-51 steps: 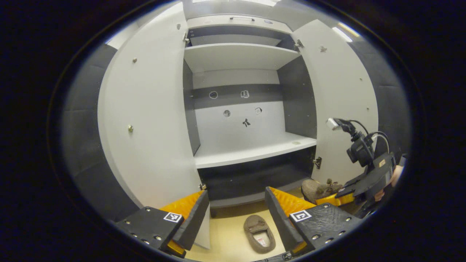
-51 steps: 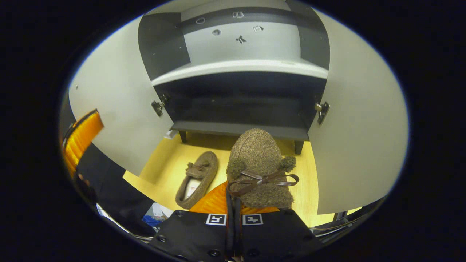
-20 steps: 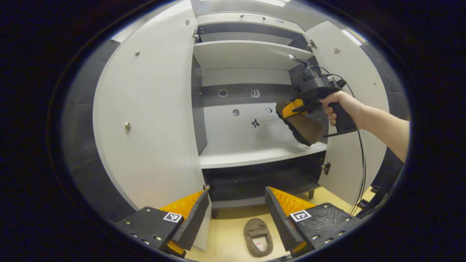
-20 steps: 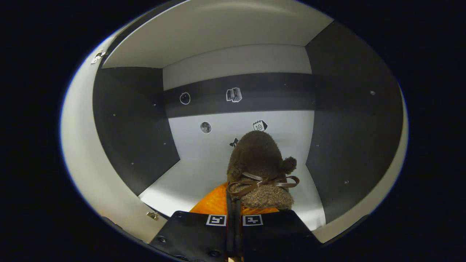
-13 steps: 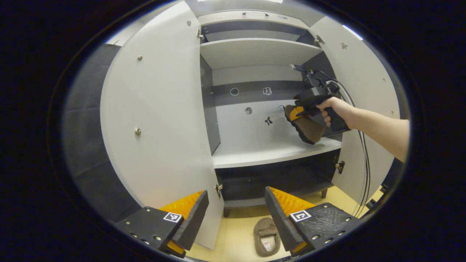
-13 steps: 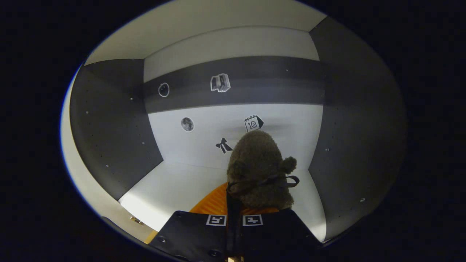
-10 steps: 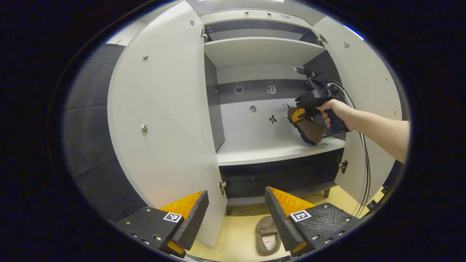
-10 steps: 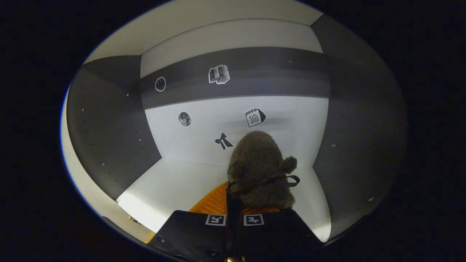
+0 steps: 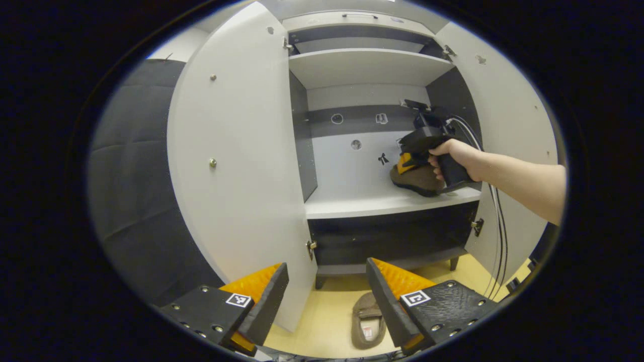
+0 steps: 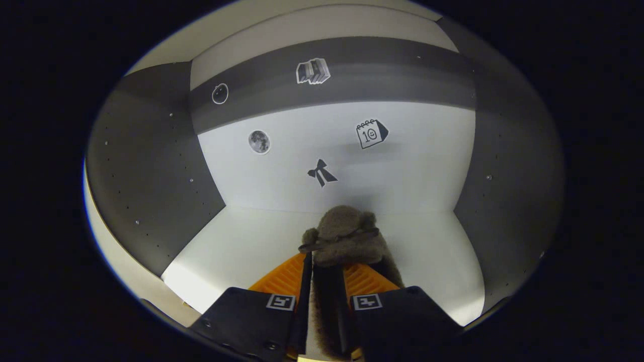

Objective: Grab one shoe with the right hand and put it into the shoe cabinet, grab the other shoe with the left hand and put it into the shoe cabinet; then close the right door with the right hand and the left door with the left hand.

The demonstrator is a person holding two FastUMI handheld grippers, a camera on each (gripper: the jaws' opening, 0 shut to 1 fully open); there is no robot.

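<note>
brown shoe (image 9: 418, 179) — near shelf (image 9: 352, 206) edge

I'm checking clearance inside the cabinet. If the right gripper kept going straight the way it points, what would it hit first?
The brown slipper lying between the right gripper fingers on the white shelf. Beyond its toe, the cabinet's back wall looks next, though depth is unclear.
</note>
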